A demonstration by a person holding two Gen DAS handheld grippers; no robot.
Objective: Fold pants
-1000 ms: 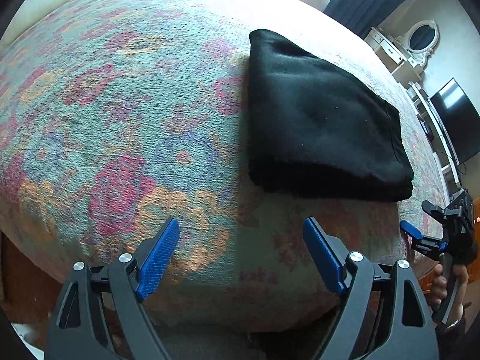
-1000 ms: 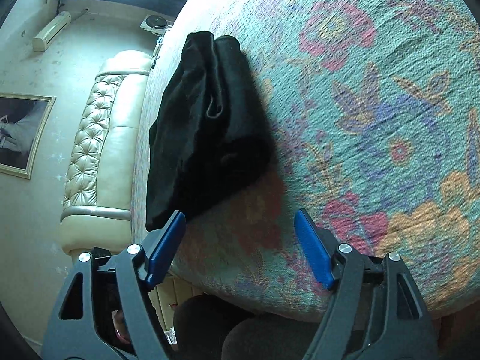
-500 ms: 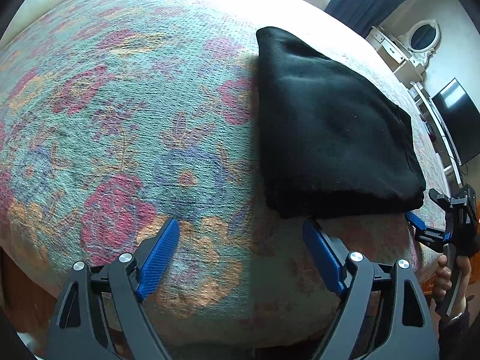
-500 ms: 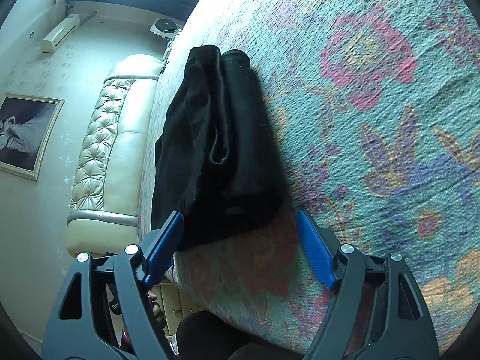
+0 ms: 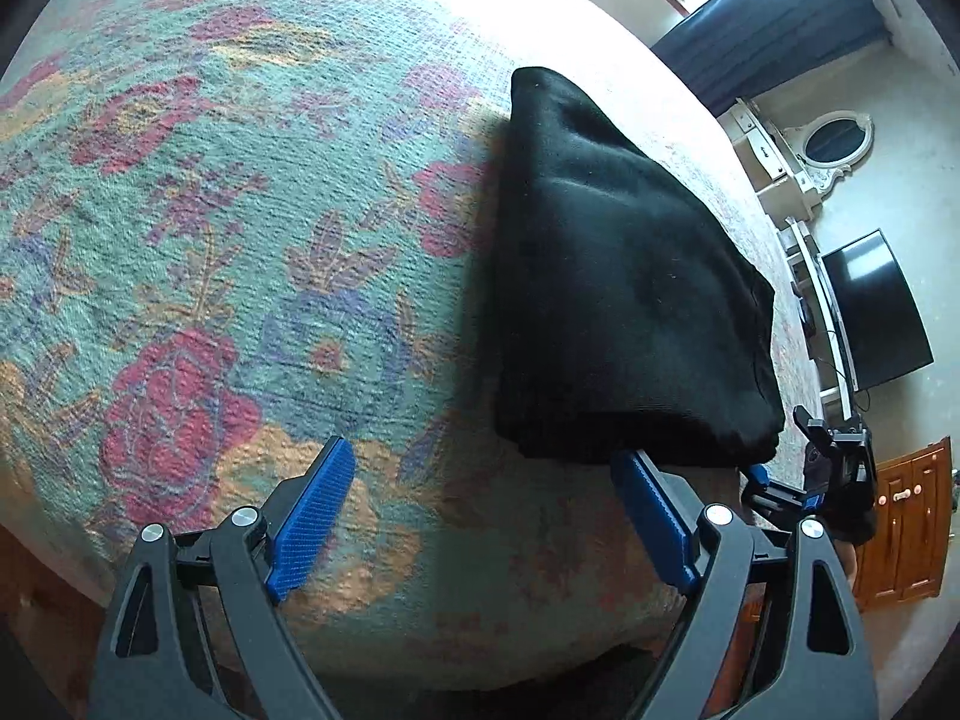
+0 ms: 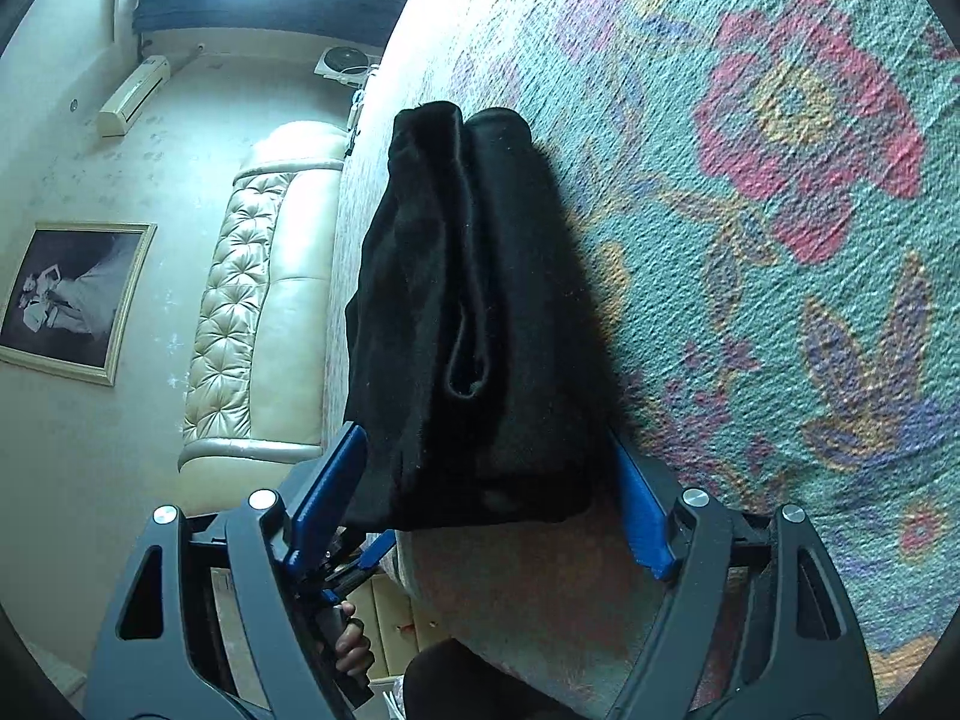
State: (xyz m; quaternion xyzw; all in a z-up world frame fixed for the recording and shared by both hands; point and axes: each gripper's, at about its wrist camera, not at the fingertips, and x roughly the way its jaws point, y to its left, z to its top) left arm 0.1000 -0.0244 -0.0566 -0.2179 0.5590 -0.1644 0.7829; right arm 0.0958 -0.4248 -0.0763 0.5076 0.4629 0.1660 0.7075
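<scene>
Left gripper (image 5: 483,516): jaws spread wide, nothing between the pads, only floral bedspread (image 5: 210,228) under the gap. Its jaws have just been opening a little further. Its left blue pad sits over bare cover; its right pad tip is just at the near edge of the folded black pants (image 5: 618,300), contact not clear. Left of the tool and ahead of it: wide open bedspread. The bed edge curves off just below the pads.

Right gripper (image 6: 489,498): jaws spread, the near end of the pants (image 6: 474,324) sits between the pads. Left pad is at the fabric edge, right pad partly behind the bundle; can't tell if either pad presses. Right of the tool: open bedspread (image 6: 780,240). Left of it: the bed side drops off.

View differences:
- Left wrist view shows the pants' flat top face, plus the right gripper (image 5: 798,480) low at the bundle's right corner, a mirror (image 5: 837,141), a TV (image 5: 876,306) and a wooden cabinet (image 5: 906,528).
- Right wrist view shows the stacked fold layers end-on with a loop of fabric, a tufted headboard (image 6: 264,300), a framed picture (image 6: 72,300), a wall AC unit (image 6: 132,96), and the left gripper (image 6: 354,564) held in a hand (image 6: 351,642) below its left finger.

Hidden: far end of the pants is foreshortened; black fabric swallows the seam detail.
</scene>
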